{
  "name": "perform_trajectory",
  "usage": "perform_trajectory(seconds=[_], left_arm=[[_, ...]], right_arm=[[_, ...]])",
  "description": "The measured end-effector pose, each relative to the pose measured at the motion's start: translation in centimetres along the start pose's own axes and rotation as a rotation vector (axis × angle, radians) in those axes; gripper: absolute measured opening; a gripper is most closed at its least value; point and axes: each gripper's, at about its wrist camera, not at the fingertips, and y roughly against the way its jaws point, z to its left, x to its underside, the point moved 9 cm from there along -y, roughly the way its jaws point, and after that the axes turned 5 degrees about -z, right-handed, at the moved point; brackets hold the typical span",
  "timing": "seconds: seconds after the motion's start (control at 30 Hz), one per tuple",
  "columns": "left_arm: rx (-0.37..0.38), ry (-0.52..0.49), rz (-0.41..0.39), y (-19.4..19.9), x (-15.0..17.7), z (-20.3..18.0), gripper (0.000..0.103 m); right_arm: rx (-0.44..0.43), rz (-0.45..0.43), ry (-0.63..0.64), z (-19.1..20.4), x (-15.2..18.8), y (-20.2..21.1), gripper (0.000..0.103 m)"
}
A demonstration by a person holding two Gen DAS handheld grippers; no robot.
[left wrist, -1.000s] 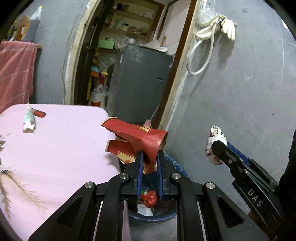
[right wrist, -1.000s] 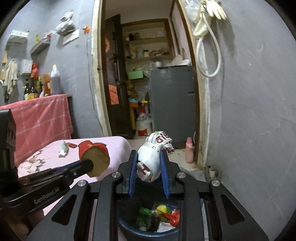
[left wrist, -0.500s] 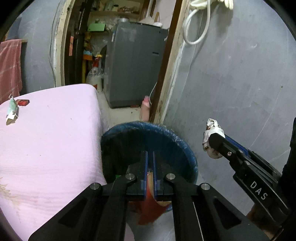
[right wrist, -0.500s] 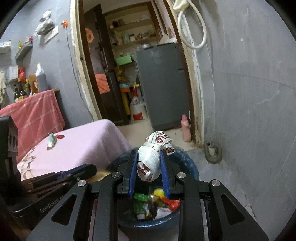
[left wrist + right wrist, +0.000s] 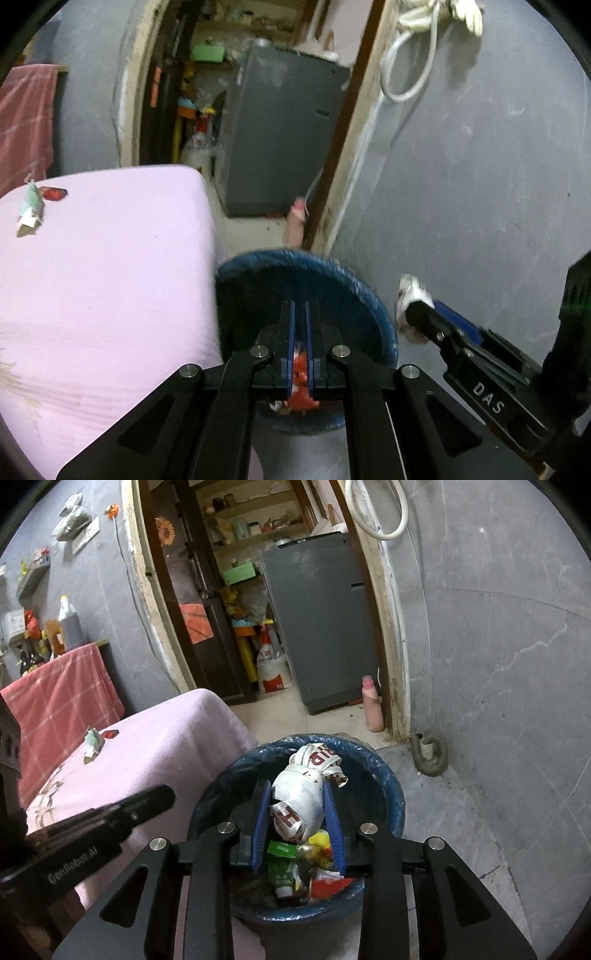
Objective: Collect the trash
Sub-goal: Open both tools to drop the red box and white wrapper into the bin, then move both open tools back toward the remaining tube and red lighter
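Note:
A blue-lined trash bin [image 5: 373,306] [image 5: 391,786] stands on the floor beside the pink-covered table [image 5: 103,266]. My left gripper [image 5: 300,306] hangs over the bin with its jaws nearly together and nothing between them; red trash [image 5: 301,391] lies in the bin below. My right gripper [image 5: 297,794] is shut on a crumpled white wrapper with red letters [image 5: 301,797] and holds it above the bin's opening. The wrapper also shows in the left wrist view [image 5: 412,295]. The bin holds several pieces of trash [image 5: 303,867].
A small green-and-white wrapper [image 5: 29,210] [image 5: 92,744] and a red scrap [image 5: 53,192] lie on the table's far side. A grey wall [image 5: 498,664] rises right of the bin. A pink bottle [image 5: 371,705] stands by the door frame, with a grey appliance [image 5: 317,627] behind.
My left gripper let the red carton go into the bin and now stands empty over it. My right gripper moved down over the bin with the white wrapper still held.

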Motion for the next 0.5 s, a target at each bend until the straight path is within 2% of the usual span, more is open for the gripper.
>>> perform_trajectory(seconds=[0.17,0.27,0.5], left_arm=[[-0.028,0.029,-0.075,1.6,-1.5,1.1,0.006],[-0.038,0.037,-0.092,2.5,-2.1,1.7,0.014],[-0.076,0.05,-0.149,4.9,-4.0,3.6,0.033]], right_arm=[[0.008,-0.032,0.011,0.1,-0.8,0.8,0.033],[0.009,-0.062,0.022,0.7,-1.6,1.4,0.036],[0.005,-0.164,0.063,2.7,-4.2,3.5,0.057]])
